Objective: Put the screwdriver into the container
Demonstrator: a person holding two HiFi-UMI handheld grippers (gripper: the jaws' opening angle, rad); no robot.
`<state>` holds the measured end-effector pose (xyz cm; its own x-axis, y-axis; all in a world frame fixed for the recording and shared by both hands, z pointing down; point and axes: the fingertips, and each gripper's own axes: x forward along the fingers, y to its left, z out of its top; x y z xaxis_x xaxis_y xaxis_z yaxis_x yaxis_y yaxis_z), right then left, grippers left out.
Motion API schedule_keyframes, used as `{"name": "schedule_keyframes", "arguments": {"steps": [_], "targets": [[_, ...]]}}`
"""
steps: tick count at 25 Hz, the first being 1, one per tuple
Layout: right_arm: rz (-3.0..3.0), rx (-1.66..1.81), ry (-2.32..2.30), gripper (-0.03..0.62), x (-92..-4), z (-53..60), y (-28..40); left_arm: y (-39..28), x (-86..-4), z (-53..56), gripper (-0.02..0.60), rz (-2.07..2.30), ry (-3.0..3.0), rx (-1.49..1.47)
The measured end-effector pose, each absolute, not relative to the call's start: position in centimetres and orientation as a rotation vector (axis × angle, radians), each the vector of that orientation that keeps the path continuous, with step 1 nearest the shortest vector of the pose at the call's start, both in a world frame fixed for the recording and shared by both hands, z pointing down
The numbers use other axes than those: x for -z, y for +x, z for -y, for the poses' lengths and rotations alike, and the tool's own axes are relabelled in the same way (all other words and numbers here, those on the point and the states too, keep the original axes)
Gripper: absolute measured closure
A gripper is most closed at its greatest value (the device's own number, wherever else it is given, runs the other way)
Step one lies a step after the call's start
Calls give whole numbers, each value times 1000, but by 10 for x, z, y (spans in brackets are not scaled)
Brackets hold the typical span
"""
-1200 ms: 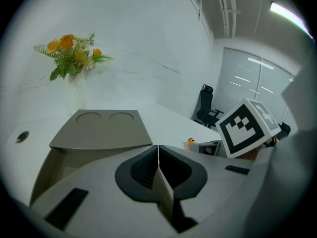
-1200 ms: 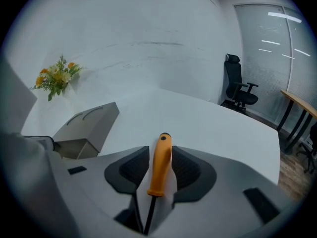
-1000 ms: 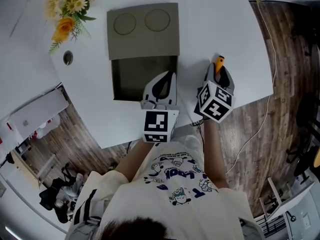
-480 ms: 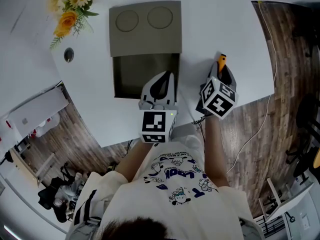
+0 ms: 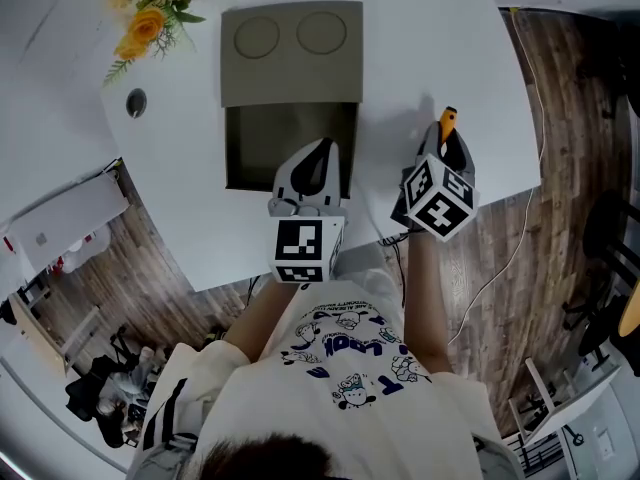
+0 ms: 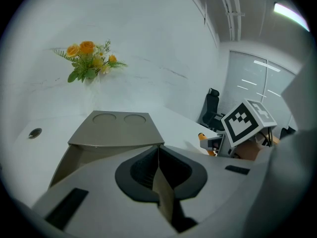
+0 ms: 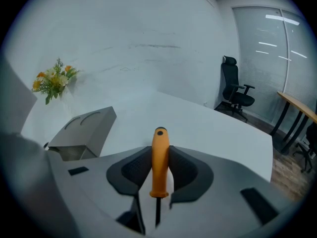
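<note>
Just closing the right gripper (image 7: 159, 155) on the orange-handled screwdriver (image 7: 159, 165), over the white bench (image 5: 430, 58) at 3 o'clock of the open grey rectangular container (image 5: 285, 146). With the left gripper (image 6: 158, 152), pressed together on nothing. Probably grasped; next, carrying into the opening.

The left gripper (image 6: 158, 155), its jaws pressed together, points at the grey container (image 6: 116, 133), with orange flowers (image 6: 89, 58) beyond.

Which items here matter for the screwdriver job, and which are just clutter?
Job:
orange-handled screwdriver
grey rectangular open container

Lying about:
yellow-orange flower bouquet
small round metal disc on white table
black office chair
</note>
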<state>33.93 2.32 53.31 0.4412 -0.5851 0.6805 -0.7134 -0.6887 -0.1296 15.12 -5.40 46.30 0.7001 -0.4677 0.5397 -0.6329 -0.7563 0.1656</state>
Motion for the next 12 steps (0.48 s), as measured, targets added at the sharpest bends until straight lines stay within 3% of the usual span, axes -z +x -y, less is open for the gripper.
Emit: {"name": "schedule_keyframes", "arguments": {"steps": [12], "targets": [[1247,-940,2561,471,-473,-19,334,147,-437,56,565,880,2599,-585]]}}
